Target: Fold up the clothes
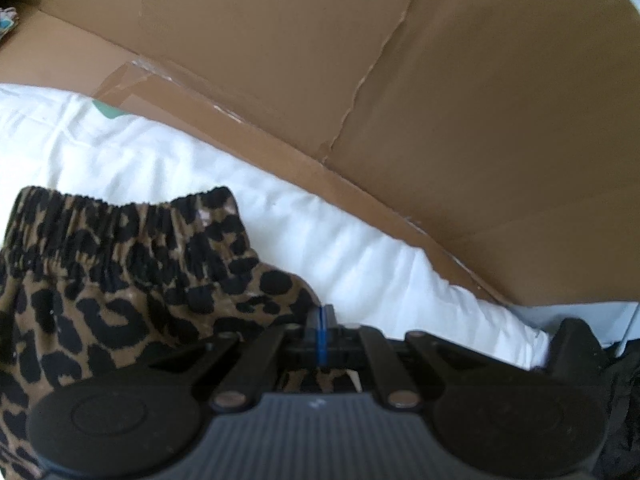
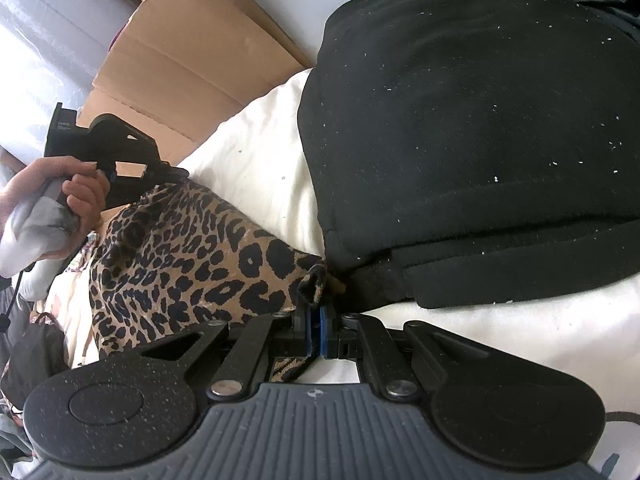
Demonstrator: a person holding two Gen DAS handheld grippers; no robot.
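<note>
A leopard-print garment [image 1: 120, 280] with a gathered elastic waistband lies on a white sheet [image 1: 280, 216]. My left gripper [image 1: 321, 316] is shut on the garment's edge at its right side. In the right wrist view the same leopard-print garment [image 2: 192, 260] stretches from left to centre, and my right gripper [image 2: 316, 312] is shut on one of its corners. The left gripper [image 2: 120, 160] shows there too, held by a hand [image 2: 76, 196] at the garment's far end. A black garment [image 2: 480, 140] lies just right of my right gripper.
A large open cardboard box [image 1: 400, 80] rises behind the sheet in the left wrist view; the cardboard box [image 2: 188, 60] also shows at the upper left of the right wrist view. Dark fabric [image 1: 624, 400] sits at the right edge. More clothes [image 2: 32, 360] lie at the left.
</note>
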